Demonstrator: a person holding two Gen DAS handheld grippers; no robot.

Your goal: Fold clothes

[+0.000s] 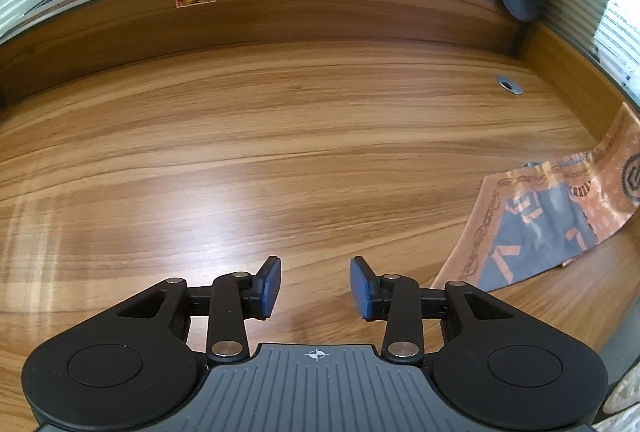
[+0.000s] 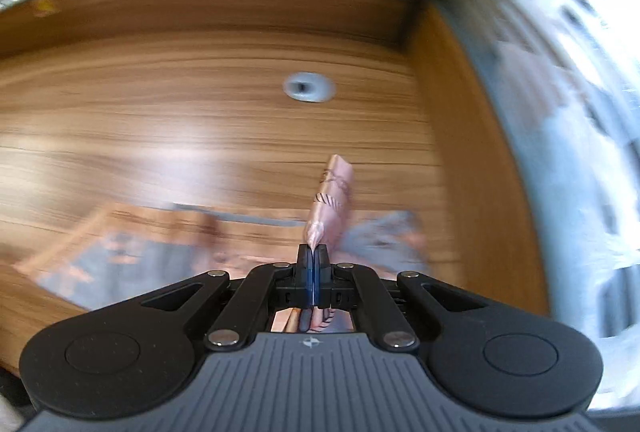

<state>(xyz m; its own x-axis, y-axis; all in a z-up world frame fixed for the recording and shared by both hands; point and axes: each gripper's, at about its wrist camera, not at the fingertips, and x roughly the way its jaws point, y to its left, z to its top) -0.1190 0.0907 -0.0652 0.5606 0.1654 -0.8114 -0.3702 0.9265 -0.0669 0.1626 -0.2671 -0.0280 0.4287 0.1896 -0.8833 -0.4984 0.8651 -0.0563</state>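
Fingers of the right gripper [image 2: 314,252] are pressed together on a pinch of pink patterned cloth [image 2: 334,191], a narrow fold of which stands up past the pads at the centre of the right wrist view. More of the same cloth, peach with grey-blue panels, spreads flat across the lower left of that frame, though motion blur softens it. In the left wrist view the cloth [image 1: 552,216] lies at the right edge, one strip rising toward the upper right as if lifted off the wooden desk [image 1: 280,135].

Blue pads of the left gripper [image 1: 315,288] stand well apart with nothing between them, low in the frame's centre, above bare wood and to the left of the cloth.

Judging from this, a fold is under way with one edge held. To do it well, the held edge should travel in a smooth arc and stay taut, so the layer lands square on the part beneath; the free gripper could pin or take a second corner.

Both tools point forward over the desk, tilted slightly downward; the right one appears to be moving.
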